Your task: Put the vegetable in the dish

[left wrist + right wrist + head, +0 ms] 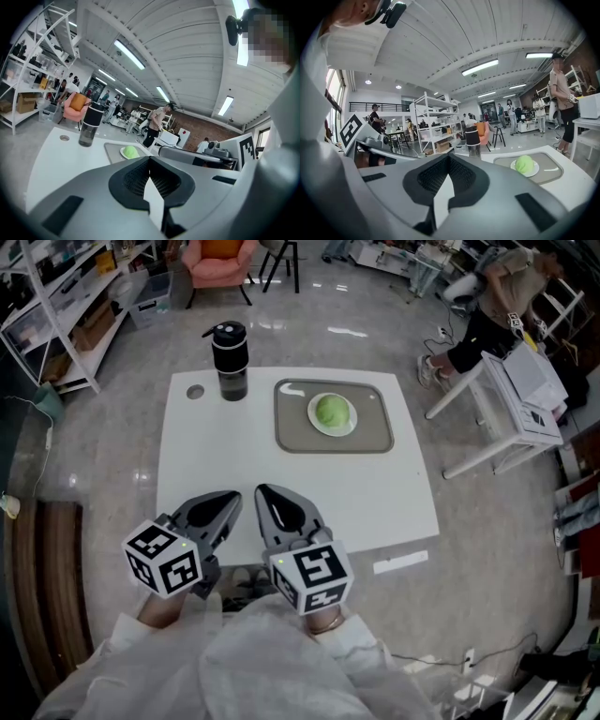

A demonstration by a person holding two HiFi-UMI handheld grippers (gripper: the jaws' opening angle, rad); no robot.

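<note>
Grey rectangular tray (375, 435) on white square table (225, 451): holds small white plate (313, 421) at tray centre. Round green vegetable (331, 411) sits on plate. Dark bottle with black lid (230, 360): upright, just left of tray. Left gripper (232, 497), right gripper (263, 491): side by side, well nearer than tray. Both clenched, jaws together, nothing between them.

No legible text (the marker cube (162, 559) shows only black-and-white squares).

Glossy grey floor (84, 427), white shelving (56, 306), pink armchair (217, 261) (perhaps upholstered), ceiling strip lights (479, 67).
</note>
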